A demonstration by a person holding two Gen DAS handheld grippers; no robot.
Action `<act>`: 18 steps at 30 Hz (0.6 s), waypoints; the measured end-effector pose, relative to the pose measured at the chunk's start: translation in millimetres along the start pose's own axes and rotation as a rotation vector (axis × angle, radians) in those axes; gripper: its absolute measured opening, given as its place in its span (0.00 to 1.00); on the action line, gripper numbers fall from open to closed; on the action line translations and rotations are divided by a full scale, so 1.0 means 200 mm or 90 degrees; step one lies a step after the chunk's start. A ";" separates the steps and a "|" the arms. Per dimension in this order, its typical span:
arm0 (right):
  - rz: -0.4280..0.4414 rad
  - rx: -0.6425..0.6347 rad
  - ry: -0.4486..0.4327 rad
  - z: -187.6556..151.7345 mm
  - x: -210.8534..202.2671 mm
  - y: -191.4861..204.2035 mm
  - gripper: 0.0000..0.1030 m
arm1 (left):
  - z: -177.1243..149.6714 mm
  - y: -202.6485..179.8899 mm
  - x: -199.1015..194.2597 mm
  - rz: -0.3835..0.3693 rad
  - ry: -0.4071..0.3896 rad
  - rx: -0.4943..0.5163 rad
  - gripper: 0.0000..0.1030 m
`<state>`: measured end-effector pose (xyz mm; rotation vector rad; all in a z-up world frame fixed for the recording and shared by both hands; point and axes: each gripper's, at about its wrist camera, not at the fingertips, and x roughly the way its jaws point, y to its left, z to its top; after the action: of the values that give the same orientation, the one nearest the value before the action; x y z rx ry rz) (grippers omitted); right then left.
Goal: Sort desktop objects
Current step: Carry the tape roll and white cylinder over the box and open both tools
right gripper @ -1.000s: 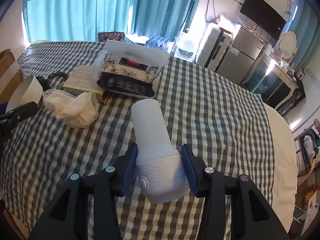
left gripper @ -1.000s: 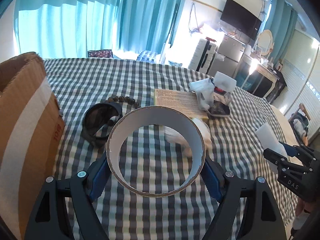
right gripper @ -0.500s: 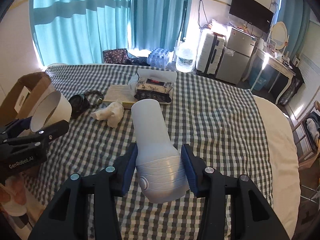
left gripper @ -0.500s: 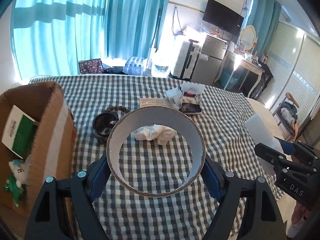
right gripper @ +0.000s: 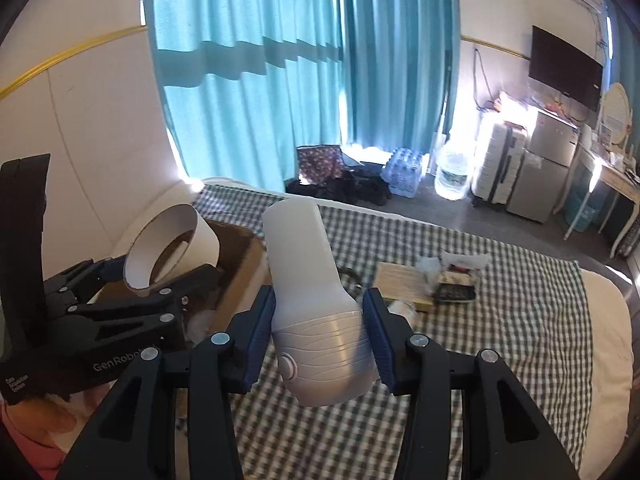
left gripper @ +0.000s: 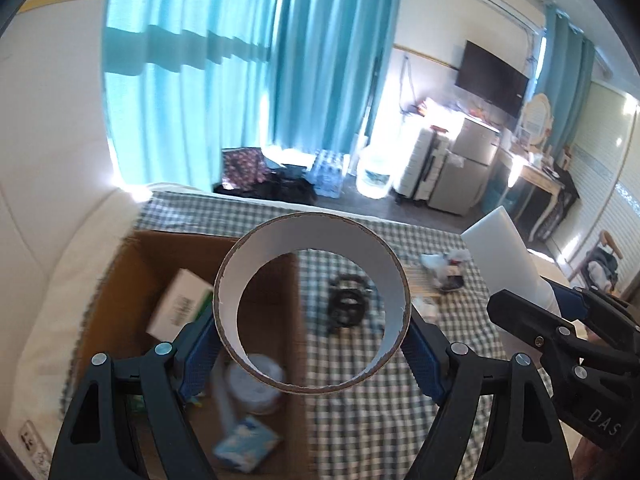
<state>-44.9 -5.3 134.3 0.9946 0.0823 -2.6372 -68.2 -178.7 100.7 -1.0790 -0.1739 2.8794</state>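
— What's the left gripper (left gripper: 314,346) got?

— A wide cardboard ring (left gripper: 312,308), white inside, pinched between its blue pads. It hangs right over the open cardboard box (left gripper: 120,280), above the wall that faces the checked cloth (left gripper: 360,420).

— And the other one?

— The right gripper (right gripper: 320,334) is clamped on a pale plastic bottle (right gripper: 310,292), lifted clear of the cloth, just beside the box.

— What's in the box?

— A white-and-green carton (left gripper: 180,304), a round white tub (left gripper: 256,384) and a blue packet (left gripper: 246,444).

— Anything left on the cloth?

— A dark ring-shaped thing (left gripper: 346,306) near the box; well beyond it a book (right gripper: 404,284) with a tissue pack (right gripper: 458,278) beside it.
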 end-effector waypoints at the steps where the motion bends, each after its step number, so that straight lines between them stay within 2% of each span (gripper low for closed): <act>1: 0.011 -0.005 0.000 0.01 0.02 0.06 0.44 | 0.00 0.07 0.00 0.008 0.002 -0.008 0.80; 4: 0.053 -0.015 0.013 0.03 0.14 0.25 0.44 | -0.05 0.26 0.03 0.020 0.019 -0.037 0.81; 9: 0.101 -0.016 0.058 -0.04 0.36 0.48 0.43 | -0.13 0.51 0.13 0.051 0.054 -0.075 0.81; 15: 0.126 -0.003 0.088 -0.07 0.53 0.54 0.43 | -0.19 0.59 0.24 0.050 0.080 -0.080 0.82; 18: 0.135 0.018 0.079 -0.06 0.54 0.50 0.44 | -0.21 0.57 0.28 0.057 0.094 -0.069 0.91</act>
<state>-81.7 -126.7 60.8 1.1103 -0.0301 -2.3906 -85.3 -283.2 18.9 -1.3462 -0.2845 2.8821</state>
